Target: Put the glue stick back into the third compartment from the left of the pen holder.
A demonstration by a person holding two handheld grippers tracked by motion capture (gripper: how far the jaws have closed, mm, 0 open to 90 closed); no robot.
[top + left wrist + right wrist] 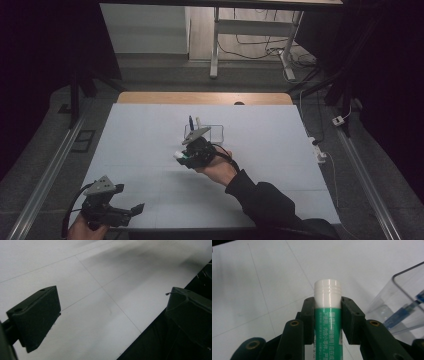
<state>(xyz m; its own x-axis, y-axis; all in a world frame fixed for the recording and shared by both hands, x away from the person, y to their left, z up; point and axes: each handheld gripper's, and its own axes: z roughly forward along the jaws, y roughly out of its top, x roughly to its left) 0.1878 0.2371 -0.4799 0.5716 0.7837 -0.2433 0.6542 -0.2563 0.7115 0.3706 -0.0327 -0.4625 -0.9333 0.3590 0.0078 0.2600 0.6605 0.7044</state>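
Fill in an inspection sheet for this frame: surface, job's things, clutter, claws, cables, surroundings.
Surface: white table cover with thin grid lines; wooden edge at the far side.
Job's things: green tube with white cap, clamped in the right claw; clear container beside it, holding a blue pen and a white item.
Clutter: nothing seen.
Claws: right claw shut on the tube, above the table near the container; left claw open, holding nothing, at the near left corner.
Cables: cable around the right hand; more on the floor beyond.
Surroundings: dark room; desk frame behind; power strip at right.
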